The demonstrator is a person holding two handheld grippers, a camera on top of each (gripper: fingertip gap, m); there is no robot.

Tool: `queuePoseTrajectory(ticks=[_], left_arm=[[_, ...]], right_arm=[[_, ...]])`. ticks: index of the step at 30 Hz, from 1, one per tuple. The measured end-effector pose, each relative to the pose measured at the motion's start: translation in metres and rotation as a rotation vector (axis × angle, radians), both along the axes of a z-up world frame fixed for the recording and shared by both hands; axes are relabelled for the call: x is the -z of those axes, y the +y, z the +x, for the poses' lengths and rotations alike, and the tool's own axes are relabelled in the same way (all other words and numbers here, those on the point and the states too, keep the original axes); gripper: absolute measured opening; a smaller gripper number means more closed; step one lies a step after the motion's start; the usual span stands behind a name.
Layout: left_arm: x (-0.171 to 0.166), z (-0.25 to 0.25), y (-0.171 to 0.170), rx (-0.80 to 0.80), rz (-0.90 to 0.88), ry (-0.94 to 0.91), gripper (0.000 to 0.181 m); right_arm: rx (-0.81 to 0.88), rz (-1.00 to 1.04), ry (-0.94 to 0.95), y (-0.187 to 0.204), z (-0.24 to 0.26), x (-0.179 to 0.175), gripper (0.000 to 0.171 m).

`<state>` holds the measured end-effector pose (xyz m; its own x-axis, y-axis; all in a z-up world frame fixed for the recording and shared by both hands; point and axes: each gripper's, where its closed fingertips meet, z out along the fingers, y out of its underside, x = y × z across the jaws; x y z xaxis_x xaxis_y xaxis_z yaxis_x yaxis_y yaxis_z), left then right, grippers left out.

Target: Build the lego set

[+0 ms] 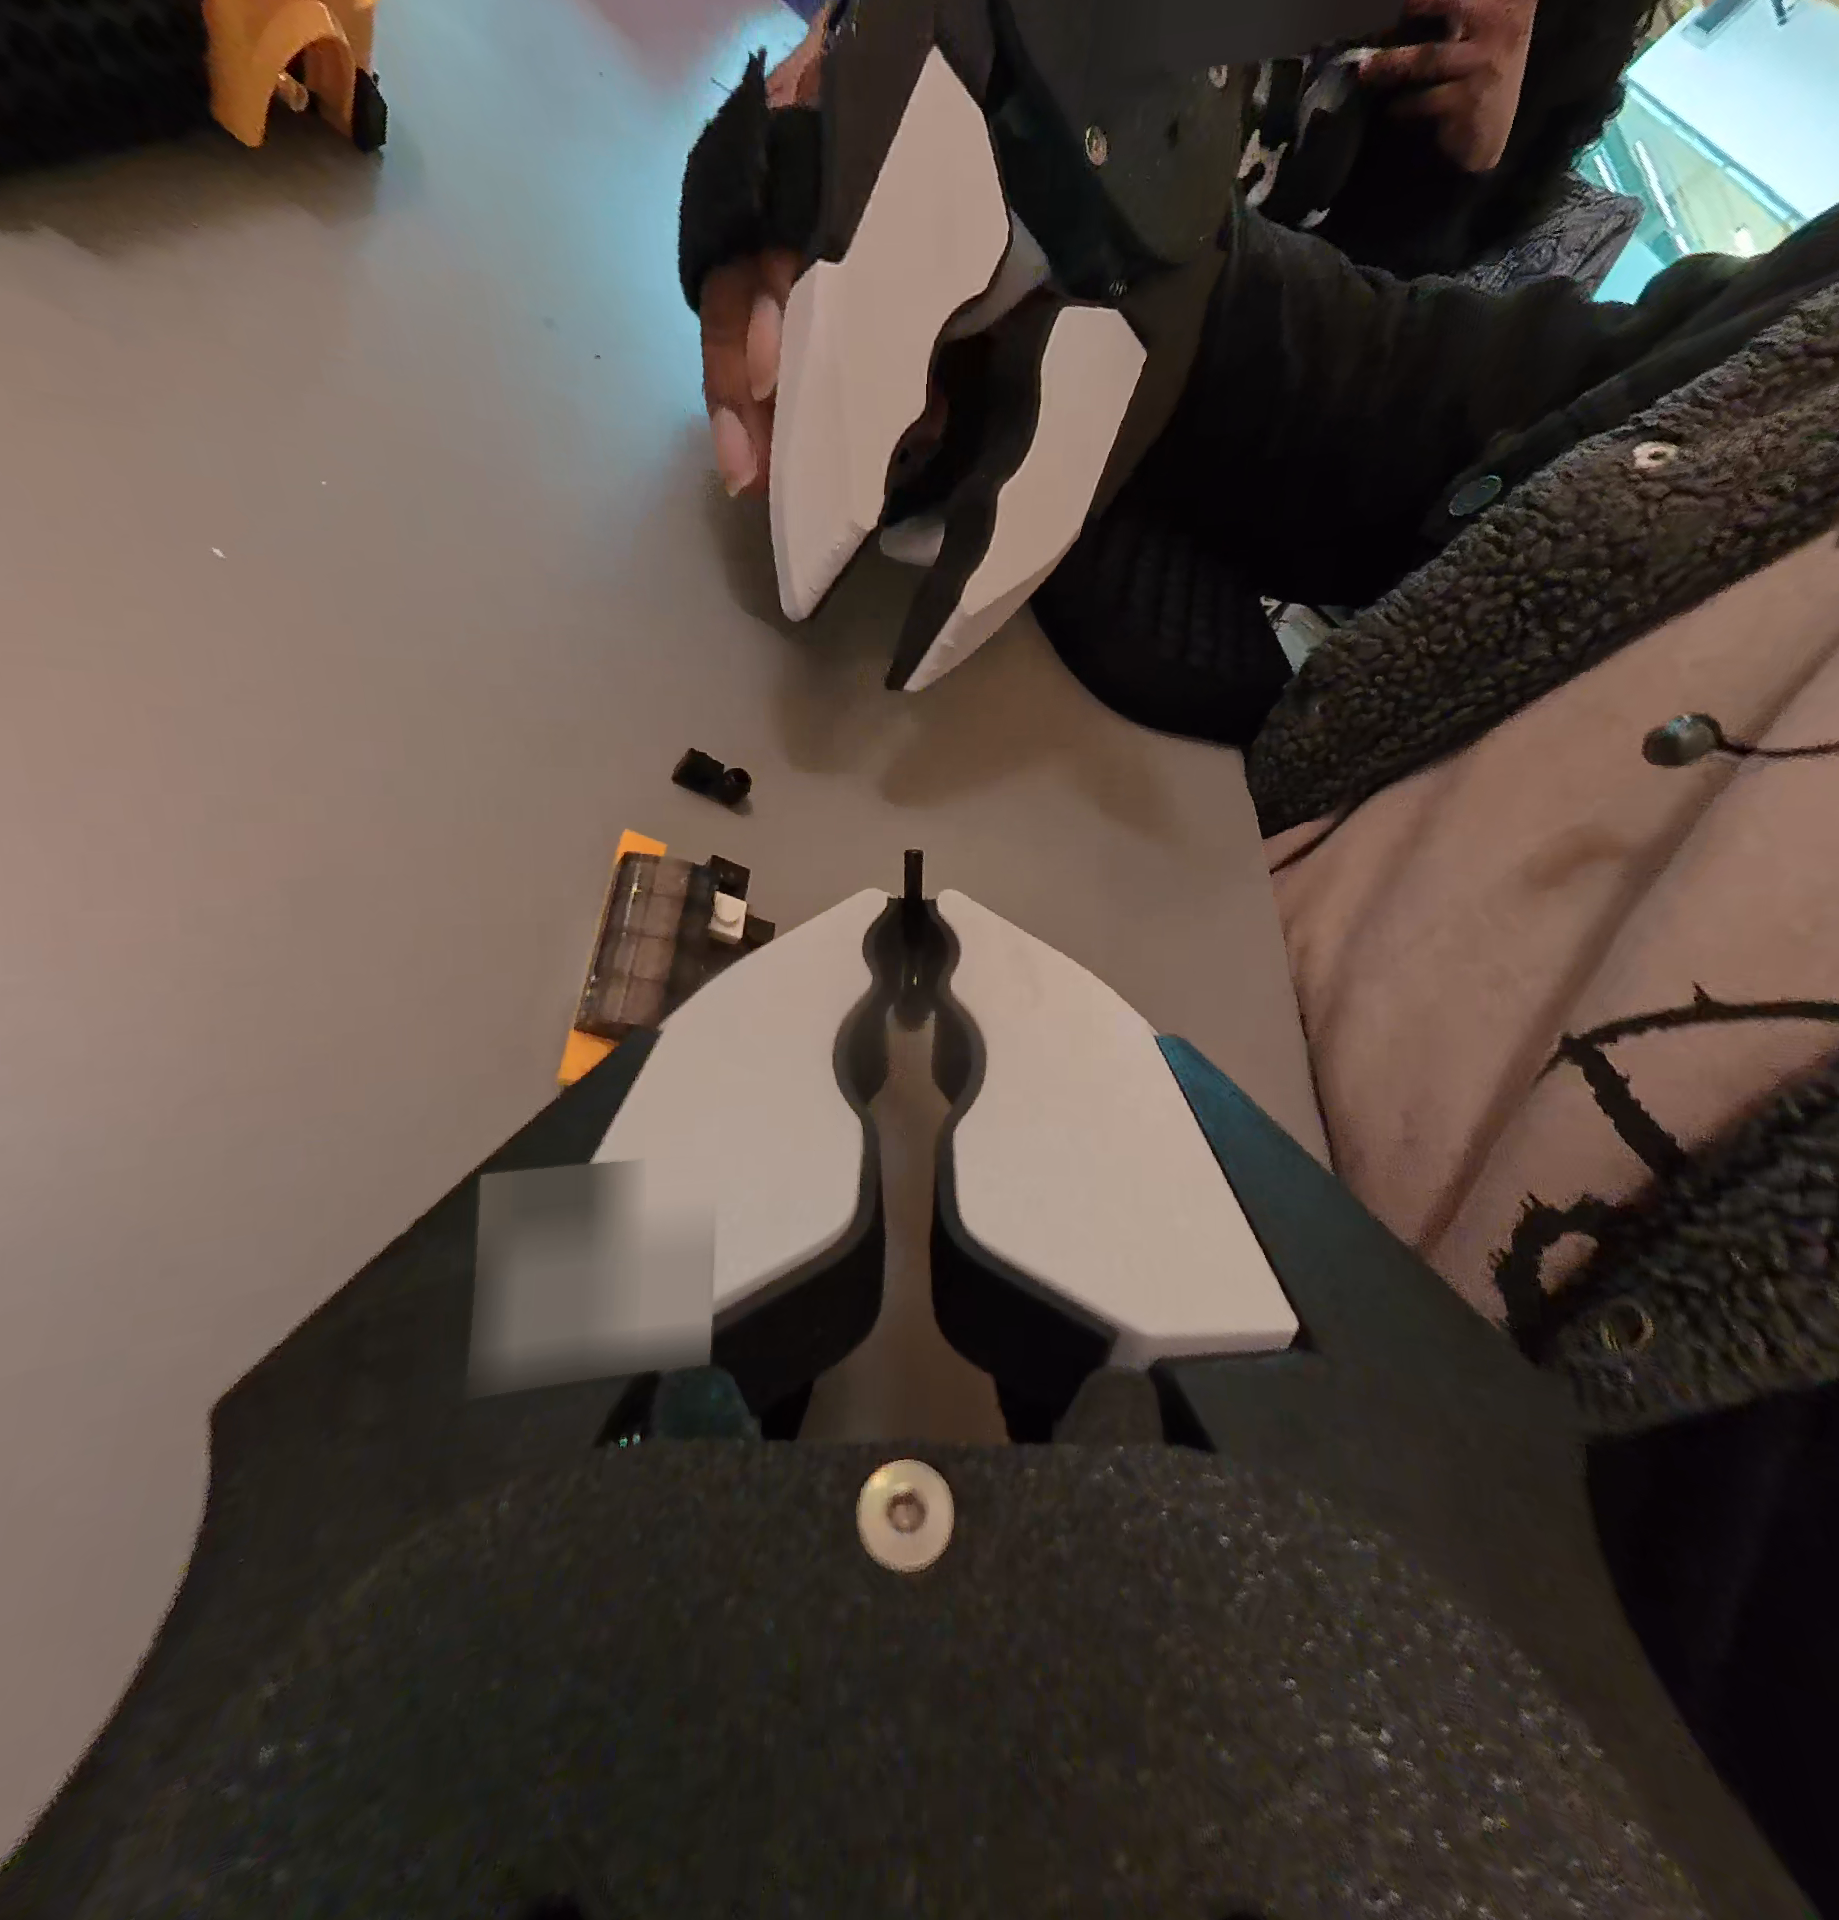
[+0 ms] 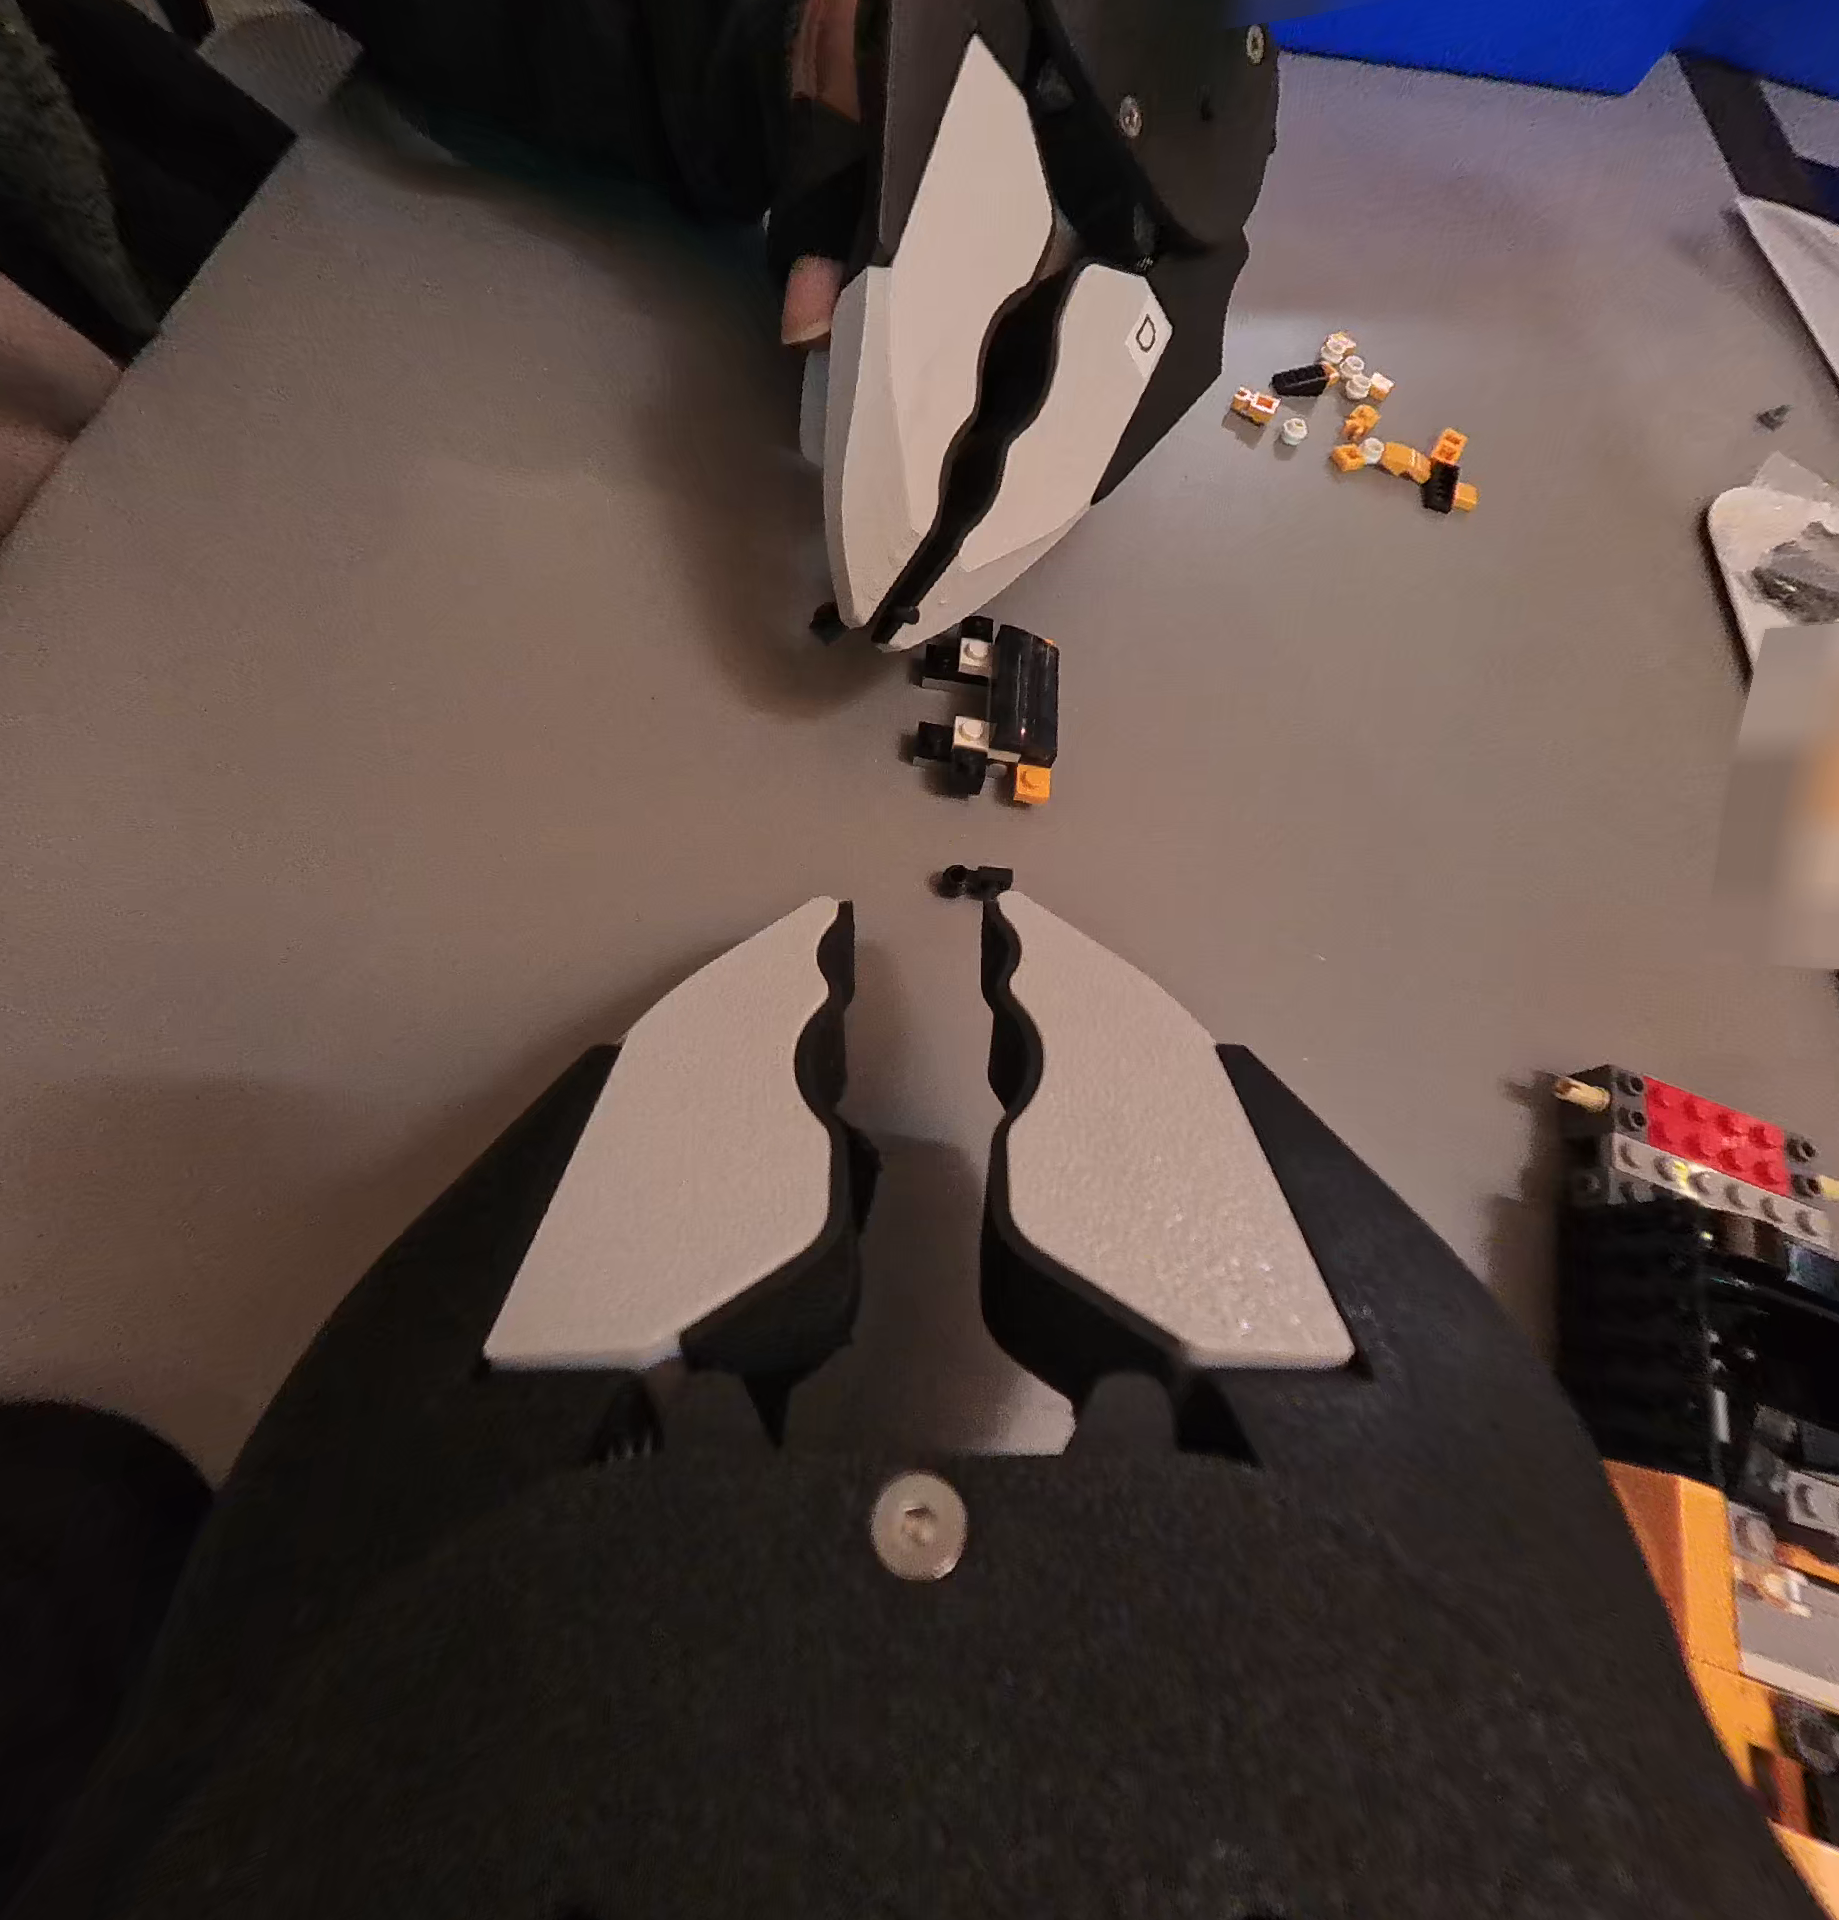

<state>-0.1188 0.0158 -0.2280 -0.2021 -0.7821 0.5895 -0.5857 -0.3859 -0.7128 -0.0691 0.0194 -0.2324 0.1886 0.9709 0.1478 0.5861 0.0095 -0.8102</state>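
Observation:
My left gripper (image 1: 912, 902) is shut on a thin black peg (image 1: 912, 878) whose tip sticks out past the fingertips. It also shows in the right wrist view (image 2: 879, 623), low over the grey table. A small black, white and orange sub-assembly (image 2: 988, 707) lies just beside it, partly hidden by my left finger in the left wrist view (image 1: 666, 935). My right gripper (image 2: 915, 904) is open and empty. A small loose black piece (image 2: 975, 881) lies at its right fingertip, also seen in the left wrist view (image 1: 712, 776). The right gripper (image 1: 855, 646) hovers beyond it.
A pile of small orange, white and black bricks (image 2: 1356, 416) lies at the far right. A larger black, red and orange build (image 2: 1704, 1195) stands at the near right. A plastic bag (image 2: 1808, 561) lies beyond it. A person's coat (image 1: 1621, 831) borders the table edge. There is about 6 cm between the tips of the two grippers.

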Motion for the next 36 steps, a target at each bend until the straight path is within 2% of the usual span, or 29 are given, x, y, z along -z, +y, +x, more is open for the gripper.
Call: queuePoseTrajectory(ticks=[8,18,24,31,36], left_arm=[[0.001,0.003,0.003,-0.014,-0.043,0.021,0.002],[-0.001,0.003,0.003,-0.021,-0.063,0.006,0.002],[-0.002,0.002,0.003,-0.015,-0.07,0.004,0.002],[-0.018,-0.002,0.011,-0.053,-0.137,-0.094,0.002],[-0.018,-0.003,0.012,-0.074,-0.117,-0.101,0.002]], right_arm=[[0.02,-0.012,0.021,-0.005,0.003,0.003,0.027],[0.076,0.024,0.048,0.008,0.007,-0.002,0.026],[0.174,-0.041,-0.017,0.011,0.01,-0.002,0.027],[0.307,0.025,-0.049,0.025,0.004,-0.009,0.028],[0.3,-0.032,-0.173,0.015,0.01,0.007,0.028]])
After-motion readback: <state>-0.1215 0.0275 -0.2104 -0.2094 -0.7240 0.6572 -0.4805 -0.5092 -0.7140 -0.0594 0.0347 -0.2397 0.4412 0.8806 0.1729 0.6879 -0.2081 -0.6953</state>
